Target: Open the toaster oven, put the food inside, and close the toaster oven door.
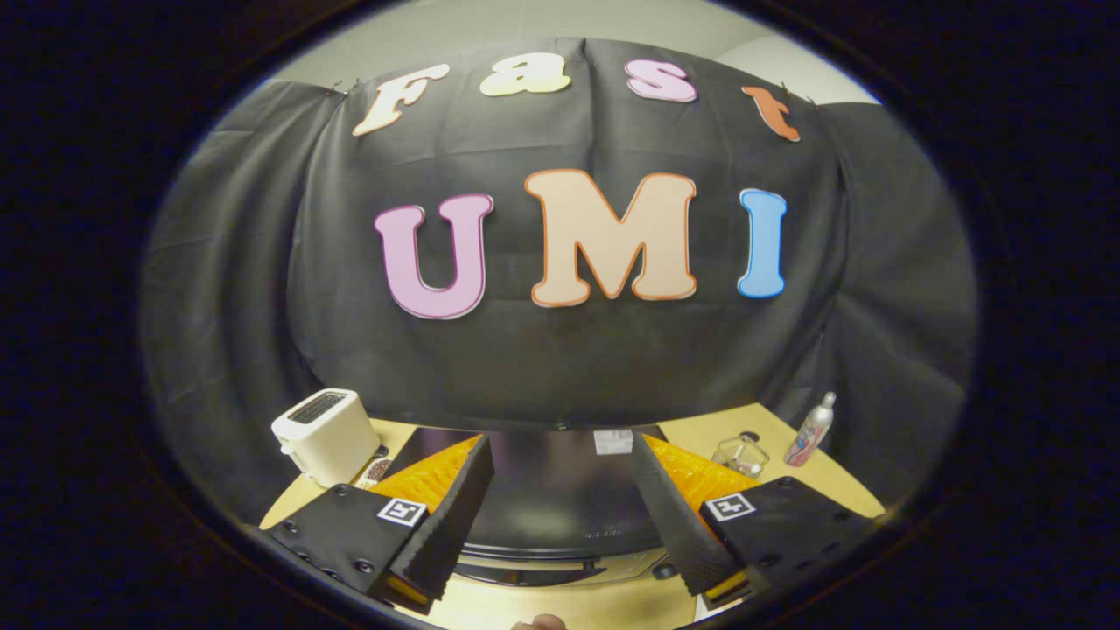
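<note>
My gripper (560,516) is open, its two fingers spread wide with nothing between them. Below and just ahead of the fingers lies the dark, glossy top of the toaster oven (560,490), seen from above. Its front edge and a dark handle bar (542,573) show low between the fingers. A small white label (612,441) sits on the oven's back edge. I cannot make out any food here.
A white pop-up toaster (325,435) stands on the wooden table (787,455) beyond the left finger. Beyond the right finger are a clear glass jar (740,454) and a silver spray bottle (812,429). Black cloth walls the back.
</note>
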A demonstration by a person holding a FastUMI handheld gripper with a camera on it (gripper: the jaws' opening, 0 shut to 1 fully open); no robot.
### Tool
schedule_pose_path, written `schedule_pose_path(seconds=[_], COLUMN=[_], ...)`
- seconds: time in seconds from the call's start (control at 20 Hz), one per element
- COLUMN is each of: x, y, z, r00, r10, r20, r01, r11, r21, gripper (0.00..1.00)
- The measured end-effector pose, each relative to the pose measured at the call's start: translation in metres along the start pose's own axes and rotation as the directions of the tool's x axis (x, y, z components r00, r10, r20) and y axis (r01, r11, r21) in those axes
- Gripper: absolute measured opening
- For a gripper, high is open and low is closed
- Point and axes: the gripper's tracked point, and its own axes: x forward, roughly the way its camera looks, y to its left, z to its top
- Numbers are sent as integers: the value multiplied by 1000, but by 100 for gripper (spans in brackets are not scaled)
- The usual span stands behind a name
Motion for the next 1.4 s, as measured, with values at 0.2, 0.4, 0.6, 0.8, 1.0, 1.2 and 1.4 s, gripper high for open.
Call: schedule_pose_path(seconds=[0.2, 0.4, 0.6, 0.8, 1.0, 1.2, 1.4], x=[14, 17, 10, 7, 3, -11, -25], y=[8, 9, 6, 4, 3, -2, -4], z=[-49, -78, -91, -93, -95, -100, -106], r00=[996, 990, 986, 988, 988, 991, 990], r10=[9, 9, -5, -15, 1, 14, 12], r20=[-89, -142, -164, -151, -152, -137, -141], r01=[-9, -9, 5, 14, 0, -10, -12], r11=[1000, 1000, 1000, 1000, 1000, 999, 1000], r21=[6, 3, 2, -5, 5, 30, 3], gripper=[100, 100, 100, 100, 100, 100, 100])
